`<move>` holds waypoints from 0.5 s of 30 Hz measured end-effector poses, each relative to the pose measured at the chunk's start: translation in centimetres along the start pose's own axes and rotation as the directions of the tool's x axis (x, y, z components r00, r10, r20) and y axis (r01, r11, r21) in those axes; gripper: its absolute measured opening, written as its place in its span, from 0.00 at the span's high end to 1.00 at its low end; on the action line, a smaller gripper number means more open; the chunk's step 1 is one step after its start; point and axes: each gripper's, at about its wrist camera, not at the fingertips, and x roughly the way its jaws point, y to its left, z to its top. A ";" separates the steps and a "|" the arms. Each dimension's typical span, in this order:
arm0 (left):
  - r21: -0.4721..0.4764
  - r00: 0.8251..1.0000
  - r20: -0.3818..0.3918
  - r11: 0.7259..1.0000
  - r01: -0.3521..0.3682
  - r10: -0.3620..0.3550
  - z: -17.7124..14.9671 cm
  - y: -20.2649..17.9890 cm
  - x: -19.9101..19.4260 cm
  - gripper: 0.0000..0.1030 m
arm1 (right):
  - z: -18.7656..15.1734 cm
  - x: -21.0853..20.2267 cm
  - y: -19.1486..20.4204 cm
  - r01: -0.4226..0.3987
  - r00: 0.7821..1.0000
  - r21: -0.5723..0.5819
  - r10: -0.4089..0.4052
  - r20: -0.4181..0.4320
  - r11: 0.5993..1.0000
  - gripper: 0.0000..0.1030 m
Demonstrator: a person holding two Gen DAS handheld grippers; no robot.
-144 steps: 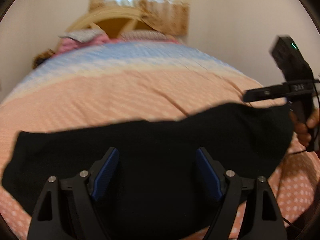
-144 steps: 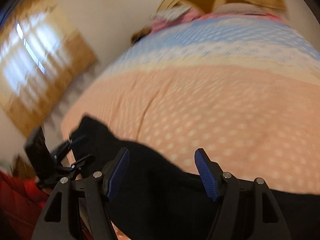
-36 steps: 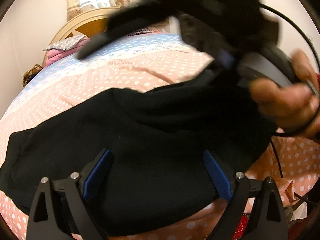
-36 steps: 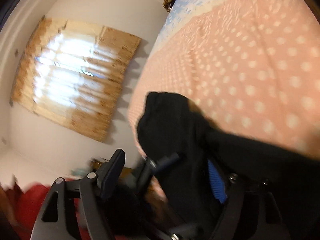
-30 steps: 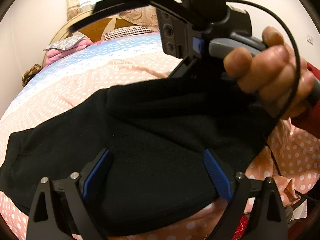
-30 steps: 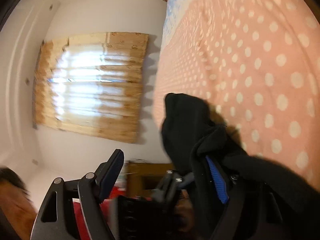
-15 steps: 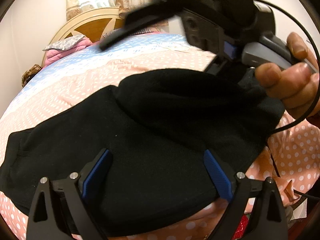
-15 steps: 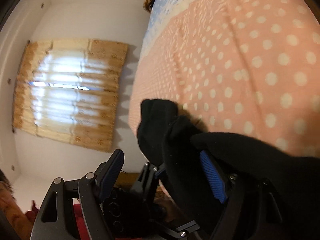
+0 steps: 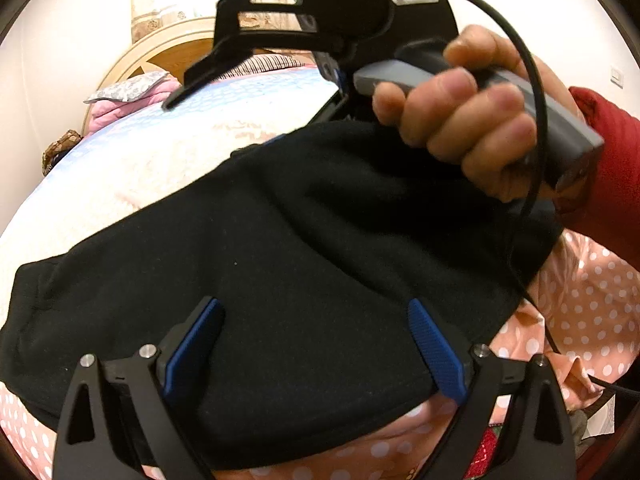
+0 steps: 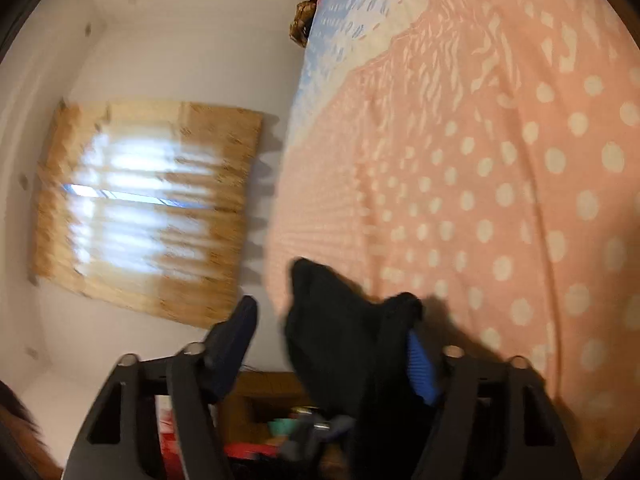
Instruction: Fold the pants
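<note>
The pants lay across the near end of the bed, pillows at its far end before the headboard. The right gripper, jaws closing, had cloth between its 2 fingers, above the left gripper.

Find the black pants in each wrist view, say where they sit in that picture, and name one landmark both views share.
Left wrist view: the black pants spread across the middle and lower frame, over the spotted bedspread.
Right wrist view: a lifted fold of the pants stands at bottom centre, draped over one finger of the closing right claw.
Shared landmark: the spotted bedspread, on the right side here.
</note>
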 end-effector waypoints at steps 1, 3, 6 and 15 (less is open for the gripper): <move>0.001 1.000 0.001 1.000 0.000 0.000 0.0 0.0 0.0 0.06 | 0.0 0.1 0.3 0.020 1.000 -0.021 -0.020 0.001 1.000 0.38; 0.004 1.000 0.001 1.000 0.003 -0.003 0.0 -0.1 0.0 0.06 | 0.3 0.1 0.6 0.044 0.999 -0.054 -0.044 -0.002 0.998 0.38; 0.002 1.000 0.004 1.000 -0.001 0.001 0.1 -0.1 0.2 0.05 | 1.3 1.0 1.9 0.167 0.984 -0.155 -0.174 -0.028 0.974 0.51; 0.006 1.000 0.009 1.000 0.020 -0.020 0.2 0.4 -0.1 0.04 | 0.2 -5.1 3.3 0.358 0.932 -0.252 -0.359 0.043 0.899 0.52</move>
